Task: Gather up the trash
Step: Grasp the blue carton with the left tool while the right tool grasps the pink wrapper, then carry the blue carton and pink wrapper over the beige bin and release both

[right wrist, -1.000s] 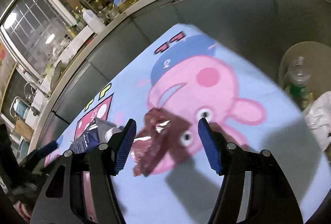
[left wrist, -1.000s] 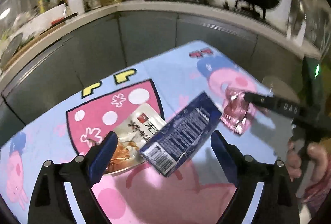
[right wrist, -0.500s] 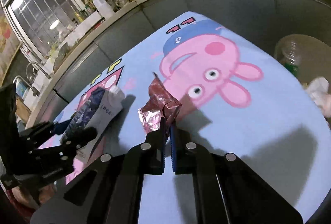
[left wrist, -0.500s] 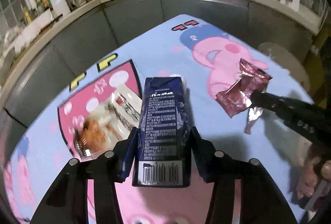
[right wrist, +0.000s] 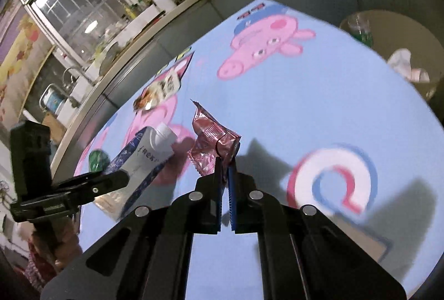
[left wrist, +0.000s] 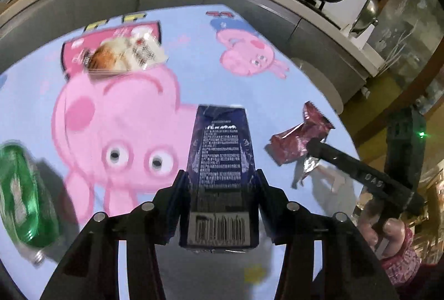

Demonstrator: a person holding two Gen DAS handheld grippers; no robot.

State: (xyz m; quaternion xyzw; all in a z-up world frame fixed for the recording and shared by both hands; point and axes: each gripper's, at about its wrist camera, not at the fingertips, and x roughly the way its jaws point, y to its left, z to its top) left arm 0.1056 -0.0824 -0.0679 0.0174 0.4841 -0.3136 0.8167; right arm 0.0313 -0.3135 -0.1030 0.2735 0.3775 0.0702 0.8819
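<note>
Both pieces were already up off the cartoon-pig tablecloth (left wrist: 194, 31): left gripper (left wrist: 220, 183) clamped tight round the dark-blue drink carton (left wrist: 220, 161), right gripper (right wrist: 225, 165) pinched nearly shut on the crinkled pink wrapper (right wrist: 212, 140). Carry step, I'd say; next they'd need swinging over the bin (right wrist: 388, 33) off the table's far corner.

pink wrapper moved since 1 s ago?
Yes. The pink wrapper is pinched in the right gripper, lifted off the small pig print it lay on, now nearer the camera.
</note>
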